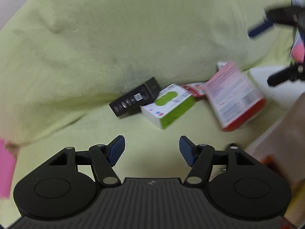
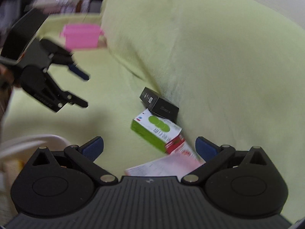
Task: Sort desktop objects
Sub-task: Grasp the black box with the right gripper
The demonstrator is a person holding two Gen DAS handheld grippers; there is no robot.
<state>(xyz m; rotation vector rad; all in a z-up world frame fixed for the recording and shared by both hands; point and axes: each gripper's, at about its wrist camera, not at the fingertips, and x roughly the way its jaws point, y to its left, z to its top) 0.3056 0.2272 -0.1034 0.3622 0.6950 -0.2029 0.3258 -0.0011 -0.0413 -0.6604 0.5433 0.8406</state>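
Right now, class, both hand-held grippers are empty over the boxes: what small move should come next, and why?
Probably lower the right hand-held gripper onto the pink and white box. Its jaws stand open and empty with that box just beneath, nearer than the green and white box or black box. The left hand-held gripper, also open, sits further back.

Matt green cloth (image 1: 114, 38) — glossy cardboard boxes (image 1: 167, 105)

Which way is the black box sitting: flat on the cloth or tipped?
Tipped. In the right wrist view the black box has one end resting on the green and white box, the other against the raised cloth.
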